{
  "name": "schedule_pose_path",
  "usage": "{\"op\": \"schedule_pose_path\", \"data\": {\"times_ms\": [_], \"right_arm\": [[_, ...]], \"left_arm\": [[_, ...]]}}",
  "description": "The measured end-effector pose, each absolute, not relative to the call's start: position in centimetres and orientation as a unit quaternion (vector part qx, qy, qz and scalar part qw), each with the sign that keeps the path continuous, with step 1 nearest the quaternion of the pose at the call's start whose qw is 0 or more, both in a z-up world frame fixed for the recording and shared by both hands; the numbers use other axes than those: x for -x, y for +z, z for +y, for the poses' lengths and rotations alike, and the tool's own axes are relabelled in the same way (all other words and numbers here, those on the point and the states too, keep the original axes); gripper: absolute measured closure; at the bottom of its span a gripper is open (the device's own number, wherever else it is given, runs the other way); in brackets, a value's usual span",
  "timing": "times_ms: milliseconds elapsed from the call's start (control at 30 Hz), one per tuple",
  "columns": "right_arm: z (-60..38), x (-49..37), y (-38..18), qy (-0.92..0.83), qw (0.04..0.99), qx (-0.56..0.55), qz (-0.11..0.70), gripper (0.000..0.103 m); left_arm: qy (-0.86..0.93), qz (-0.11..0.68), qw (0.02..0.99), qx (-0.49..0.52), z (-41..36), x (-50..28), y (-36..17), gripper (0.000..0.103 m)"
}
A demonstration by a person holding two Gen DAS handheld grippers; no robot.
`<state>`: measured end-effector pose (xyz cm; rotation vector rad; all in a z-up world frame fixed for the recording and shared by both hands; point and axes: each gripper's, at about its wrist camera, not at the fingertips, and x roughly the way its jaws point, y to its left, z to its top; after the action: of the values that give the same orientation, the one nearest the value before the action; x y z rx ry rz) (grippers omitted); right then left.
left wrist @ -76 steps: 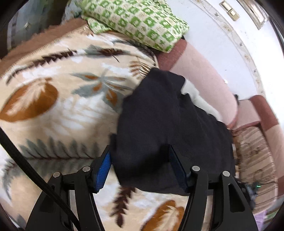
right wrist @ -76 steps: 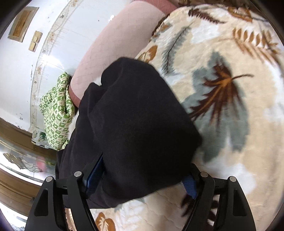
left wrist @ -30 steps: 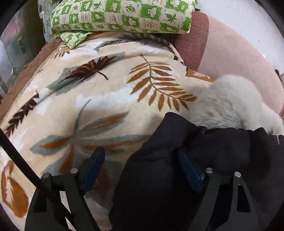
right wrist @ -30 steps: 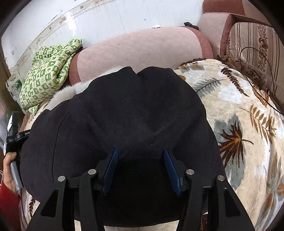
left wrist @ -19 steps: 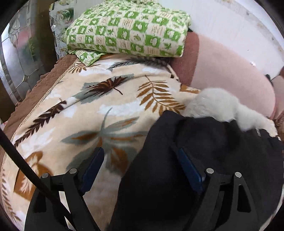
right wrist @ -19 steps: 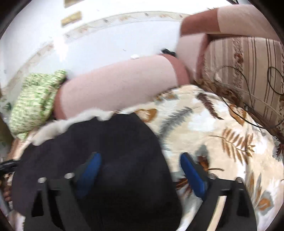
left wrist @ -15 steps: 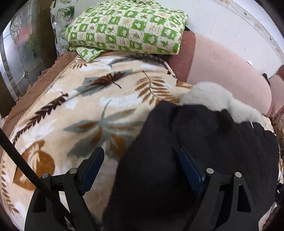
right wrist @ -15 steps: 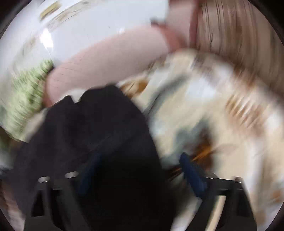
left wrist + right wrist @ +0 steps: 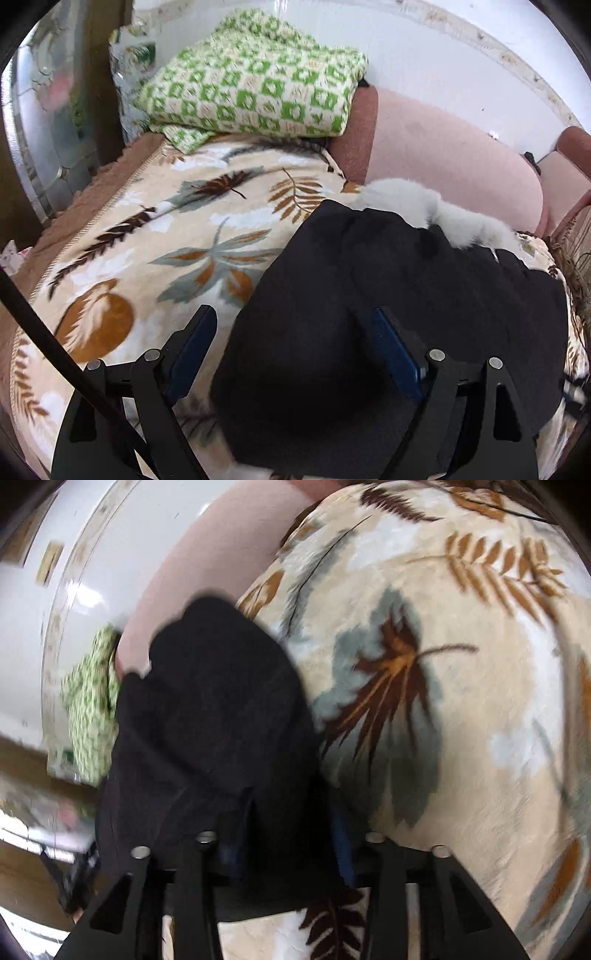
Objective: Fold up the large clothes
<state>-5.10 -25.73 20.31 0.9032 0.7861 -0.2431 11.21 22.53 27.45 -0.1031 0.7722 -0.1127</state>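
The black coat (image 9: 388, 325) lay bunched on the leaf-print blanket (image 9: 155, 236), w/ its pale fur trim (image 9: 436, 210) at the far edge next to the pink sofa back (image 9: 443, 158). Left gripper (image 9: 295, 347) stood spread wide above the coat's near left part; one blue pad (image 9: 395, 350) lay against the fabric, the other pad hung over bare blanket, nothing pinched. Right gripper (image 9: 288, 842) had its fingers narrowed on a fold of coat (image 9: 207, 709) at the garment's near edge; view was blurred, but cloth filled the gap btwn the pads. A green checked blanket (image 9: 251, 88) sat folded at the sofa's far end.
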Motion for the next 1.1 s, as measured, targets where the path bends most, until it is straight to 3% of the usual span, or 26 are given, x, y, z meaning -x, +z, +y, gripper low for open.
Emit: {"op": "schedule_pose_path", "data": {"times_ms": [100,200,400,500,733,833,1000,1100], "right_arm": [[-24.4,6.3,24.4,-0.192,0.868,-0.351,0.294,0.053],[-20.4,4.5,26.8,-0.173,0.907,-0.273,0.269,0.052],[-12.2,-3.0,25.6,-0.121,0.927,-0.167,0.314,0.053],[-12.2,-5.1,22.9,-0.152,0.911,-0.165,0.345,0.046],[-9.5,-4.4,24.5,-0.215,0.928,-0.085,0.291,0.041],[-5.6,-2.9,27.0,-0.139,0.952,-0.072,0.263,0.041],[1.5,-6.6,27.5,-0.023,0.950,-0.083,0.300,0.041],[4.3,-12.9,25.1,-0.063,0.929,-0.042,0.361,0.040]], "left_arm": [[-0.027,0.335,0.940,0.052,23.5,-8.4,27.6,0.017],[0.001,0.289,0.956,0.043,23.8,-7.0,27.6,0.015],[-0.014,0.281,0.959,0.023,24.1,-8.0,27.3,0.010],[-0.014,0.290,0.956,0.035,24.7,-8.4,27.1,0.010],[0.047,0.223,0.973,0.043,26.8,-5.9,29.4,0.008],[0.065,0.180,0.980,0.059,28.1,-4.6,30.6,0.005],[0.045,0.209,0.971,0.104,30.3,-5.7,30.8,0.005],[0.042,0.241,0.961,0.125,31.3,-6.8,30.2,0.005]]}}
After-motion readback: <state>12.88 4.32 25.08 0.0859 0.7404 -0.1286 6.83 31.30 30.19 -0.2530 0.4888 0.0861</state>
